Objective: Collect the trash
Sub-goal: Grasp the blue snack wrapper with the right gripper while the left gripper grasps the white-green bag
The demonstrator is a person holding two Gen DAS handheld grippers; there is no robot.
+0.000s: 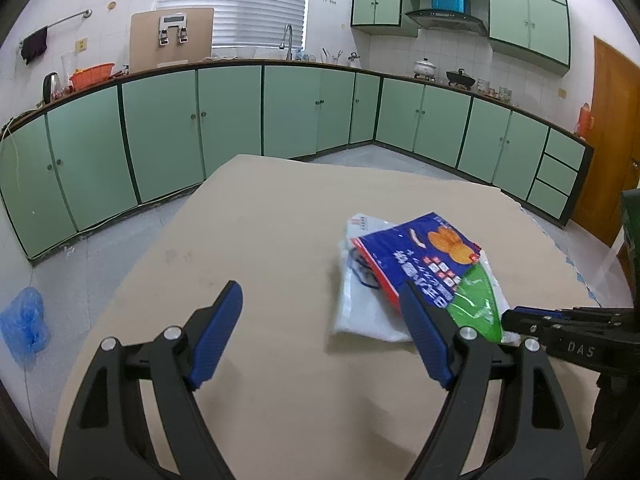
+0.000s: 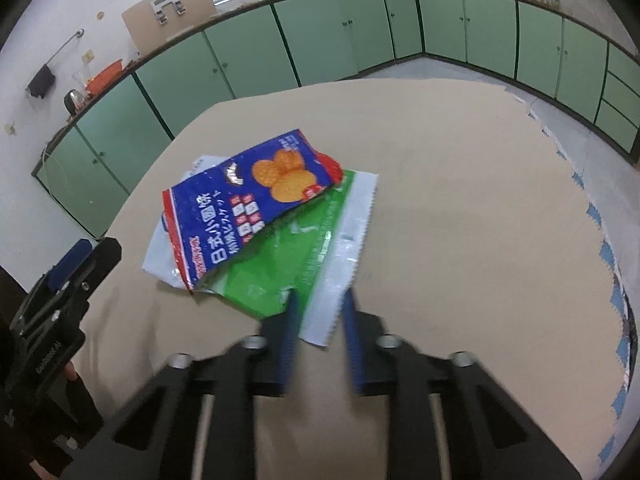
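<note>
Your left claw [image 1: 320, 286] hangs spread wide over the table [image 1: 260, 220], nothing between its pads. Just right of it lies the trash pile: a white bag [image 1: 360, 312] at the bottom, a blue wrapper [image 1: 420, 256] on top, a green wrapper [image 1: 476, 304] sticking out beneath it. All of it looks like thin film, so expect it to be light, floppy and slick. Take it by a flat edge, not the crumpled middle. Your right claw [image 2: 321, 295] is pressed nearly together on the green wrapper's silver edge, though blur hides how firmly.
</note>
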